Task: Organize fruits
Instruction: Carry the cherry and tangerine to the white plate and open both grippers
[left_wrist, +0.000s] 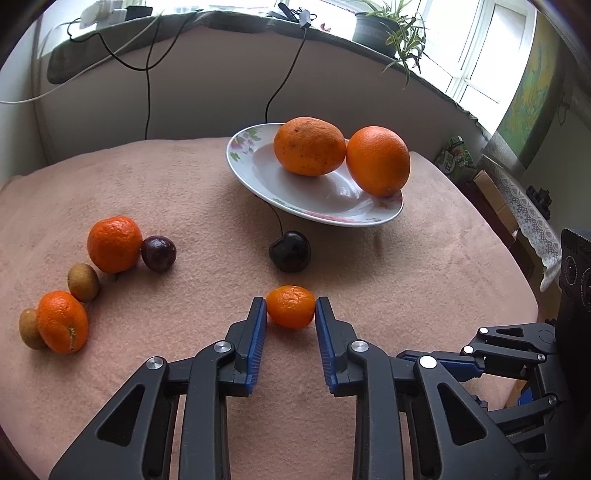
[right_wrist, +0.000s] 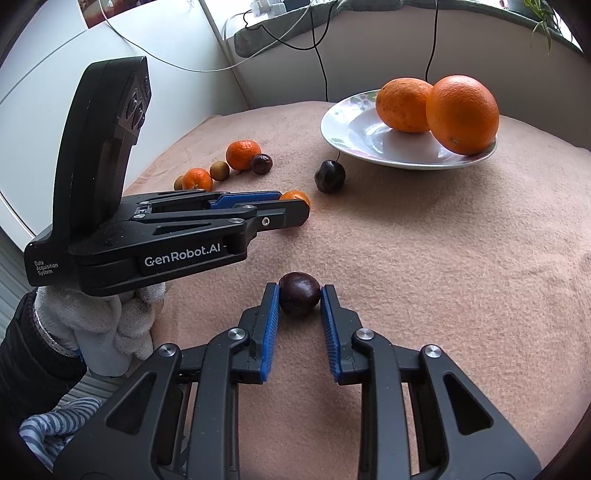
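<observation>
On the blanket, your left gripper clamps a small mandarin; right gripper clamps a dark plum; next, lift both toward the plate.

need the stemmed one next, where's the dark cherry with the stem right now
In the left wrist view the dark cherry lies on the pink cloth just below the plate's near rim, beyond the small mandarin gripped by the left tongs.

This looks like a room in a home: a potted plant stands on the windowsill, and a pink blanket covers the table.
</observation>
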